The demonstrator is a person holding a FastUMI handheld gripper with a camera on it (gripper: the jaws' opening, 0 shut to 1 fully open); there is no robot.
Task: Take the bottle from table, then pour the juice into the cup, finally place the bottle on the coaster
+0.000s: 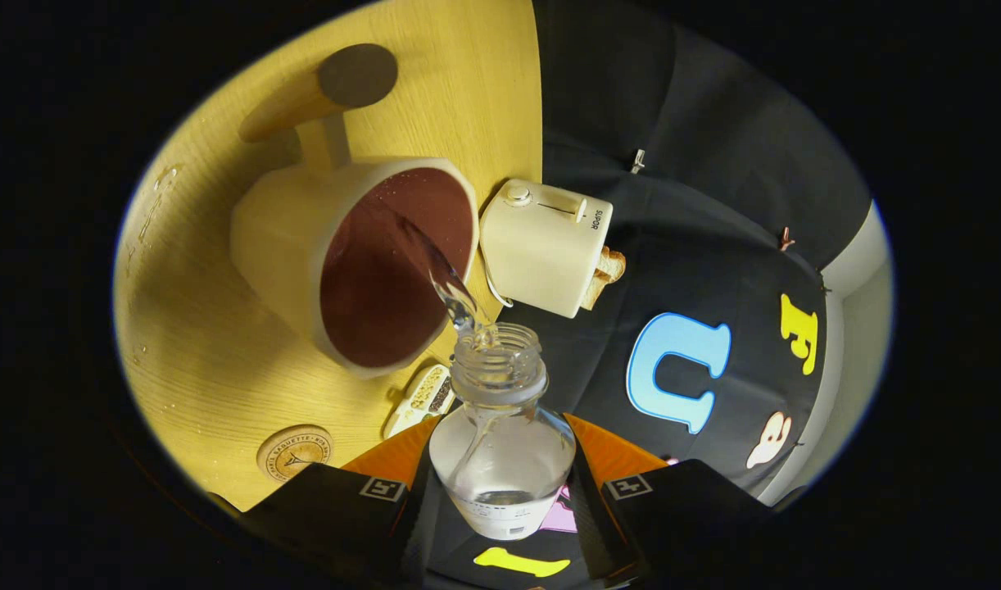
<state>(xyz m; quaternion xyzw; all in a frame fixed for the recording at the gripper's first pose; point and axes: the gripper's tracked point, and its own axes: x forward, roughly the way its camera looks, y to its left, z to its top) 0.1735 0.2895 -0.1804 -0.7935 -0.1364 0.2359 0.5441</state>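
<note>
Gripper view: gripper (502,492) clamps clear plastic bottle (500,447) mid-body, tilted, pouring into cream mug w/ dark inside (361,262). Bottle prob. light, squashy, slick; hold low, gently.

The one view rides on the gripper (500,492) and looks forward along its two fingers (369,492), which press on the bottle (500,447) at the near edge. It sits very close to the bottle's mouth, rolled hard so the table (197,360) stands tilted. Just ahead are the cup (361,262), toaster (545,246) and, perhaps, a coaster (294,452), bent by the fisheye.
</note>
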